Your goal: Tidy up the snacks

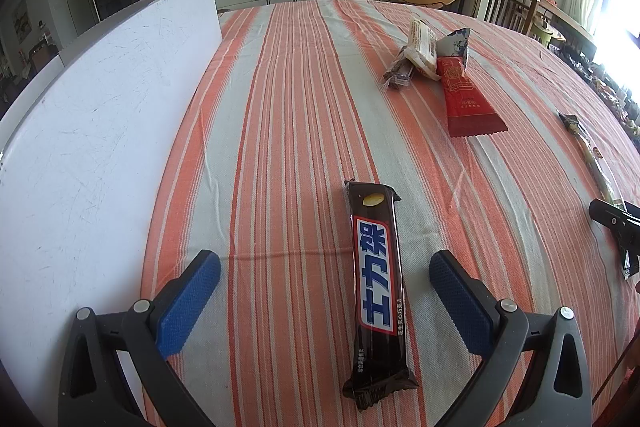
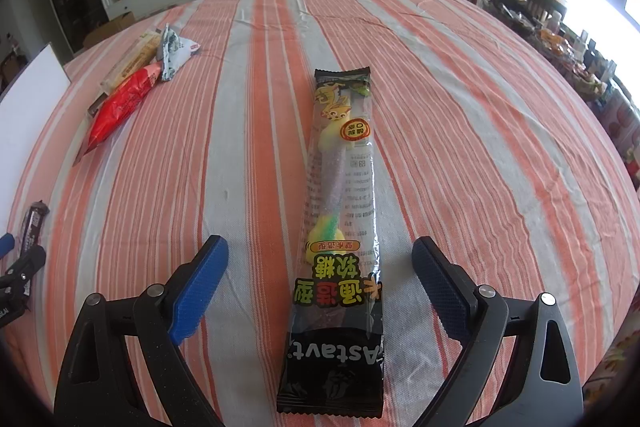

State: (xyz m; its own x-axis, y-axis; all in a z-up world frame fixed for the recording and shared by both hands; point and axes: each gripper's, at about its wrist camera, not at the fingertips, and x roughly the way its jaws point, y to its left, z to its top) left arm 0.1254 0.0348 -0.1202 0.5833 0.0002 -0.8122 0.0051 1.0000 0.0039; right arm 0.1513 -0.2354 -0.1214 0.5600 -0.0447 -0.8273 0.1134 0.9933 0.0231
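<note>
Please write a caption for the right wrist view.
Open right gripper straddling a gummy candy pack on the striped tablecloth.

Left gripper: two black plastic arms with triangular cut-outs, each carrying round silver pivot screws. The fingers bear blue textured pads. Right gripper: identical construction, black arms, silver screws, blue textured pads on the fingers.

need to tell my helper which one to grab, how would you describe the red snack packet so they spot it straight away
On the orange-and-white striped tablecloth, look to the far small pile of snacks. The red packet lies at its near end, its top tucked against a blue-and-white pouch and a beige bar. It is the only bright red wrapper there.
</note>
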